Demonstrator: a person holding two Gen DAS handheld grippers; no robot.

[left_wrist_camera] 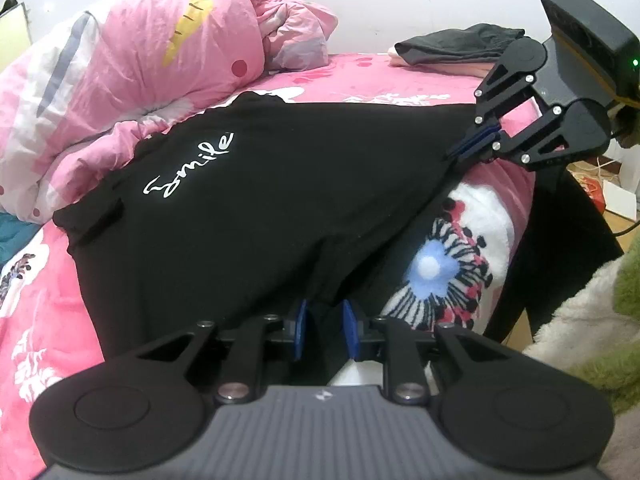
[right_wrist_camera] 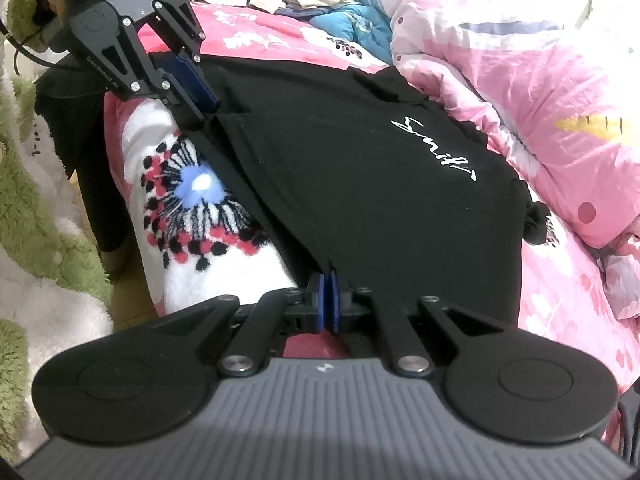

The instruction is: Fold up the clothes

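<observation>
Black cotton covers most of the bed (left_wrist_camera: 360, 76): a shirt (left_wrist_camera: 280, 200) lies flat, print side up, with the white "Smile" script (left_wrist_camera: 188, 168) near its far end. Both tongs sit along the near hem at the bed's edge, and that placing looks deliberate — a corner in each hand lets the hem be lifted and carried over as one straight line. The right gripper (right_wrist_camera: 328, 300) is clenched, its blue pads pressed together on the hem where the fabric runs into them. The left gripper (left_wrist_camera: 326, 328) stands a little parted; dark cloth lies between its pads, but they do not appear to press on it, so I judge that corner released or about to be. The shirt's long axis runs from the hem by the tongs away toward the collar end, which points at the rumpled pink quilt (left_wrist_camera: 140, 60) bunched against the wall. Its width lies along the bed's edge, from one gripper to the other. A sleeve (left_wrist_camera: 96, 220) shows as a short flap at one side. Folded dark clothes (left_wrist_camera: 460, 44) wait in a small stack at the bed's far corner — likely where this one goes once folded.
</observation>
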